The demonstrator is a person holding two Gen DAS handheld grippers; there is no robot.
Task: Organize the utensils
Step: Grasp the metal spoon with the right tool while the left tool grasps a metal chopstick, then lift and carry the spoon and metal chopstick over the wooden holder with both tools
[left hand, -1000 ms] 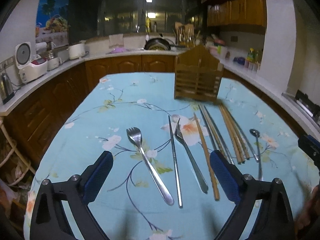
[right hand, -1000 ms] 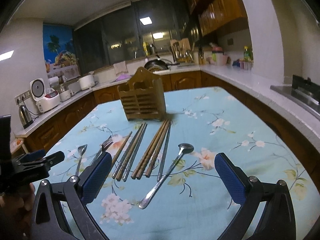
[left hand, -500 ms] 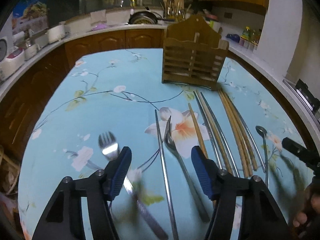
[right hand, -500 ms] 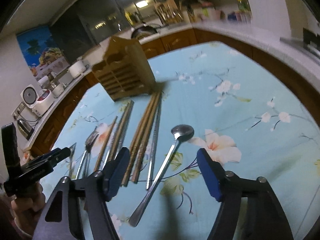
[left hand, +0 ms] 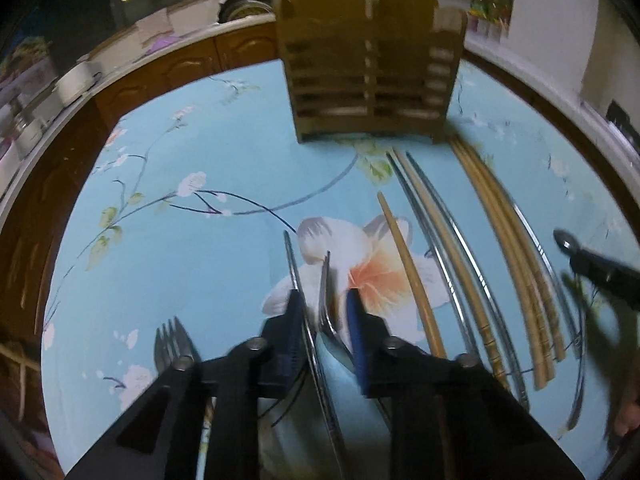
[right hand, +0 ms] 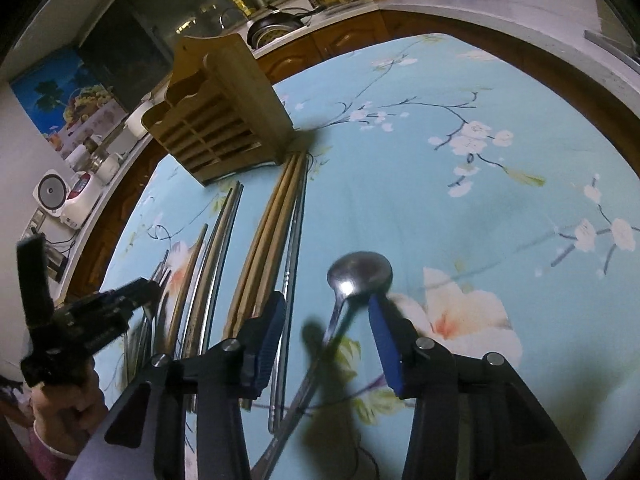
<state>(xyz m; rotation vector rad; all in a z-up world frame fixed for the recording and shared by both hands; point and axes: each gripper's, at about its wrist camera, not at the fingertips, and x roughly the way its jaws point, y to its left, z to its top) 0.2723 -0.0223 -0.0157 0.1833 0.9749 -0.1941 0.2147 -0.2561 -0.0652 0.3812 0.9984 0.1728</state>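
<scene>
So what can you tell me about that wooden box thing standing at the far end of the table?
The wooden holder is a light, bamboo-looking utensil rack, standing upright on the flowered blue tablecloth. Its front and side are slatted, its taller back panel rises to a peak with a hanging slot, and a divider splits the top into compartments. What is inside cannot be seen. The tips of the wooden chopsticks reach right up to its base. Neither gripper touches it.

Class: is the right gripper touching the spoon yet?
Apart. The right wrist view shows the spoon between the closing right gripper jaws, with tablecloth visible on both sides.
</scene>
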